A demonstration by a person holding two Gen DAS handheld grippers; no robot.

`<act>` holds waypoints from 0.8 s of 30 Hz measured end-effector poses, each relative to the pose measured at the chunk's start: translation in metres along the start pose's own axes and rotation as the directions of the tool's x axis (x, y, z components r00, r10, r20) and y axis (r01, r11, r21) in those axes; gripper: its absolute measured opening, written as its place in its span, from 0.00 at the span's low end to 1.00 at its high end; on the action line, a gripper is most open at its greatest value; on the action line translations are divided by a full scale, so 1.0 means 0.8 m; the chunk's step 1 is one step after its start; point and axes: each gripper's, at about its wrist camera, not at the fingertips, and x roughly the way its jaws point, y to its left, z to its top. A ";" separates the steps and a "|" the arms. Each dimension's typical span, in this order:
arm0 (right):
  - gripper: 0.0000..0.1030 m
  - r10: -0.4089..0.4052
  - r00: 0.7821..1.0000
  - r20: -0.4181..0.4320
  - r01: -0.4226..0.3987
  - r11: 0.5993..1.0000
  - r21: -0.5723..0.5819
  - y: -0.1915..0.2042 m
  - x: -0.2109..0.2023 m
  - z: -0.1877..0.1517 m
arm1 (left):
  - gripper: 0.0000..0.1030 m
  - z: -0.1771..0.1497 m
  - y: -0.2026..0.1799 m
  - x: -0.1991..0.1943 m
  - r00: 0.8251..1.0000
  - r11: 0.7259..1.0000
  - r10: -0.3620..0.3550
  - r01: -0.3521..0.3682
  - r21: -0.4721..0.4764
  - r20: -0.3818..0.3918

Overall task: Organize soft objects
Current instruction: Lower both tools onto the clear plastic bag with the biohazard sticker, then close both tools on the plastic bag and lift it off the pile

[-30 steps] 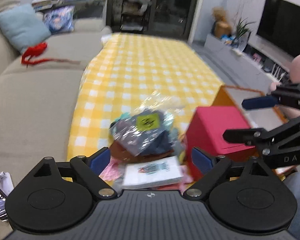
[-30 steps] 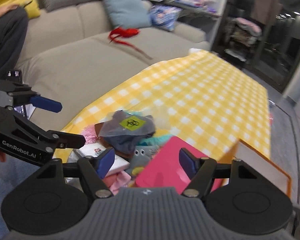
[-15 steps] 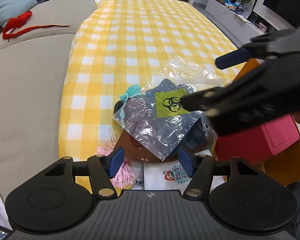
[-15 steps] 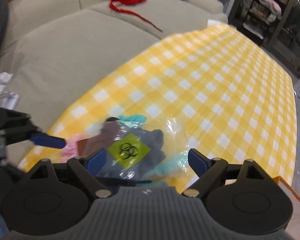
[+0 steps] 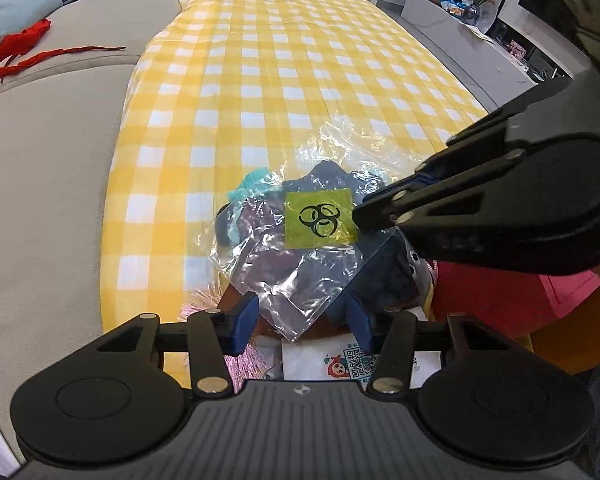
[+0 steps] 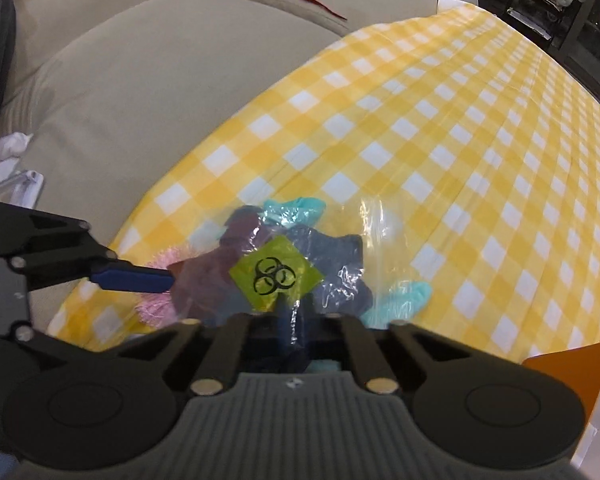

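Two grippers on one clear bag atop the pile at the checked cloth's near edge: our right gripper pinches it closed, left gripper has been closing, half-open, straddling a corner. Next we probably clamp and lift together.

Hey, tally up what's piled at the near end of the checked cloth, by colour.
Clear plastic bag with yellow-green label: 1
Teal soft pieces: 2 showing
Pink fringed item: 1
Pink-red box: 1
White printed packet: 1
Total: 6
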 end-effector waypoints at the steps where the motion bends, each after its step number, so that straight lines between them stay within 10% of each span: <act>1: 0.01 0.009 1.000 0.007 -0.009 1.000 0.003 -0.001 -0.005 -0.001 | 0.58 0.001 -0.001 -0.001 1.000 1.000 0.000 0.000 0.001 0.001; 11: 0.04 0.002 0.997 0.073 -0.006 0.999 0.048 -0.030 -0.040 -0.001 | 0.65 0.005 0.000 -0.012 0.998 1.000 0.000 0.000 0.001 0.062; 13: 0.52 -0.004 0.999 0.054 -0.001 0.996 0.093 -0.044 -0.034 0.002 | 0.65 0.008 -0.002 -0.013 0.997 1.000 -0.008 0.007 0.006 0.074; 15: 0.65 0.005 0.999 0.048 -0.011 0.992 0.127 -0.054 -0.028 0.006 | 0.64 0.013 -0.005 -0.007 0.998 1.000 -0.011 0.010 0.012 0.070; 21: 0.63 0.037 0.999 0.001 -0.036 0.980 0.197 -0.071 0.008 0.021 | 0.57 0.014 -0.005 0.018 0.999 0.999 -0.036 0.036 0.000 0.031; 24: 0.29 0.087 0.996 -0.009 -0.082 0.969 0.233 -0.074 0.019 0.021 | 0.56 0.016 -0.004 0.022 0.998 0.999 -0.046 0.047 -0.007 0.030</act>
